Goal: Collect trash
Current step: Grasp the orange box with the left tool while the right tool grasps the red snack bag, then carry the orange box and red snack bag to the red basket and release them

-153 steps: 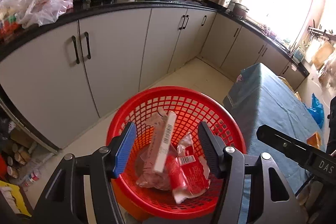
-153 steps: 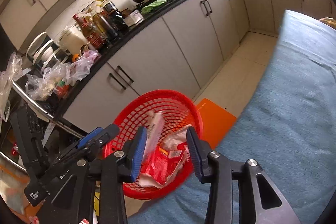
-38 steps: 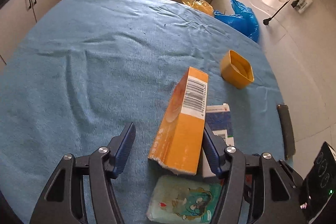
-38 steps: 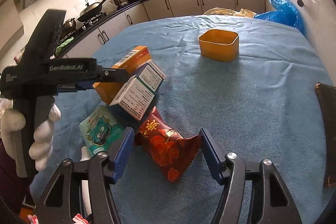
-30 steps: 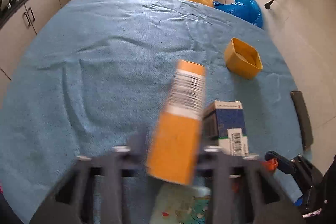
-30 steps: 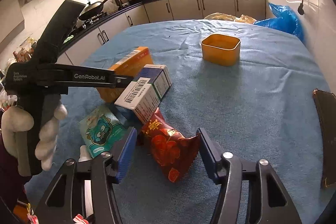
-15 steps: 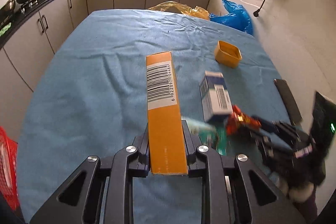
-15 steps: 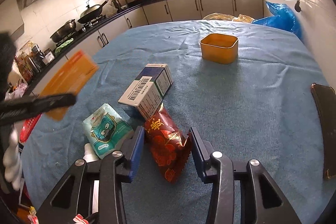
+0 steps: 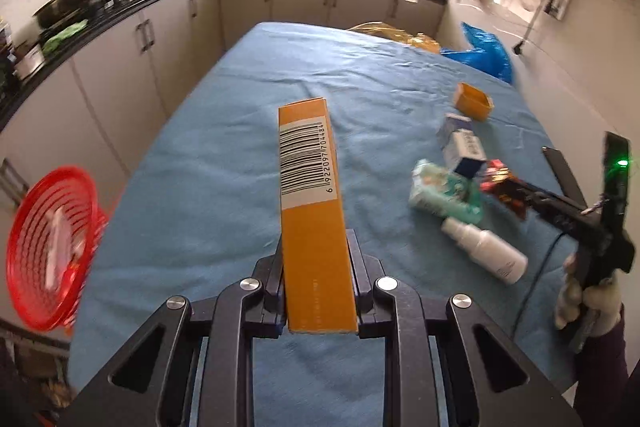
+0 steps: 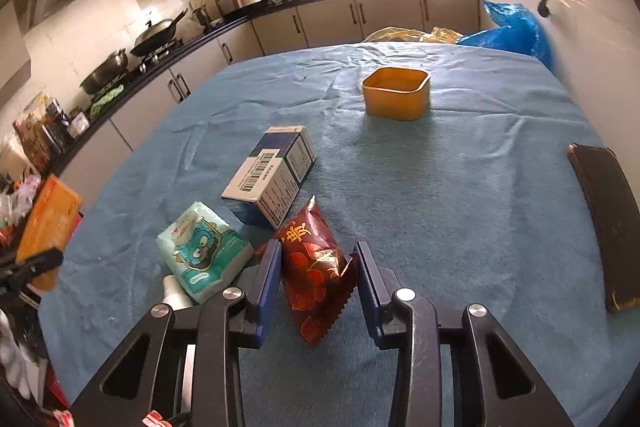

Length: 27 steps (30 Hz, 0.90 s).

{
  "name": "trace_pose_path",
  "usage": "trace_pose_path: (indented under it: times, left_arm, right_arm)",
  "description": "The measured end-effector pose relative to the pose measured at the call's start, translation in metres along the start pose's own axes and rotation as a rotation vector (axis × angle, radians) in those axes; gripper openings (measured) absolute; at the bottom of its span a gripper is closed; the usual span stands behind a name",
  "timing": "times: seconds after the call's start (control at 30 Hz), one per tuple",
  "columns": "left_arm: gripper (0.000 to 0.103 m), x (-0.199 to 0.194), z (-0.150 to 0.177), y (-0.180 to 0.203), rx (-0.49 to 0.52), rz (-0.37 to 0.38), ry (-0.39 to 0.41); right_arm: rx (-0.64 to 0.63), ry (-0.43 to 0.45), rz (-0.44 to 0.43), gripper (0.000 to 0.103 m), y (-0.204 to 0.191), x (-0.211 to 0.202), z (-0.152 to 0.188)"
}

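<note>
Orange box (image 9: 314,211) sits clamped end-on in the left gripper (image 9: 316,283), jaws pinched narrow on its two side faces, barcode face up, far end sticking out over the blue tablecloth (image 9: 224,167). Left wrist view: box is held above the table's left half, which is bare cloth all the way to the near and left edges. Red basket (image 9: 48,247) sits off the table's left edge, lower down, some trash already in it; view there is blurred. Clutter is all on the right half: white bottle (image 9: 484,255), teal tissue pack (image 9: 442,195), blue-white carton (image 9: 462,149), yellow tub (image 9: 472,101) further back, dark flat object (image 9: 560,173) at the right edge. A gloved hand (image 9: 588,301) holds the right gripper (image 9: 516,193) at the red snack pouch (image 9: 498,183). Right wrist view: right gripper (image 10: 316,267) straddles the snack pouch (image 10: 314,267), jaws at medium width; left pad touches the wrapper, right pad meets only its crimped edge, so a firm pinch isn't shown. Pouch's far tip is just beside the carton (image 10: 272,173); tissue pack (image 10: 204,251) is just left of the left finger, bottle (image 10: 174,291) tucked under it. Open cloth to the right up to the dark flat object (image 10: 608,223) on the right edge, tub (image 10: 396,93) well apart behind. Orange box (image 10: 48,227) shows at the far left past the table edge.
</note>
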State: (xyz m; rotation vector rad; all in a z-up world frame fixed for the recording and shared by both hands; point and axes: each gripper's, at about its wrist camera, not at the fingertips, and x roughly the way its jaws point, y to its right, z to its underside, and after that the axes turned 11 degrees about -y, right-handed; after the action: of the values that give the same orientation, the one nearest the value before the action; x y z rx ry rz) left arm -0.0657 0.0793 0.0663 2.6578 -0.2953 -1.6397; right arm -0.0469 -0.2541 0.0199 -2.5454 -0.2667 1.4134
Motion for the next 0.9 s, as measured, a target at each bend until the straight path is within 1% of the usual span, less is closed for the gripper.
trace_pose_path:
  times: [0.1,0.23,0.37,0.5,0.63,0.77,0.9]
  left_arm:
    - [0.022,-0.002,0.009,-0.021,-0.048,-0.028,-0.004]
    - [0.022,-0.003,0.02,-0.04,-0.091,-0.059,-0.005]
    - [0.022,-0.007,0.03,-0.051,-0.115,-0.087,0.006]
    - [0.022,-0.018,0.041,-0.067,-0.131,-0.117,0.032]
    - [0.022,-0.031,0.05,-0.083,-0.15,-0.153,0.06]
    - [0.022,-0.044,0.057,-0.113,-0.187,-0.18,0.083]
    - [0.022,-0.052,0.063,-0.147,-0.24,-0.186,0.093]
  right_arm:
    - [0.021,0.017,0.01,0.039,0.001,-0.017,0.004]
    - [0.012,0.046,0.036,0.039,-0.009,-0.042,0.007]
    - [-0.028,0.061,0.017,0.039,-0.035,-0.061,0.009]
    - [-0.09,0.06,-0.023,0.039,-0.072,-0.067,0.011]
    - [-0.164,0.037,-0.085,0.039,-0.12,-0.061,0.01]
    - [-0.242,0.007,-0.148,0.039,-0.174,-0.045,0.008]
    - [-0.308,-0.04,-0.22,0.039,-0.23,-0.02,0.004]
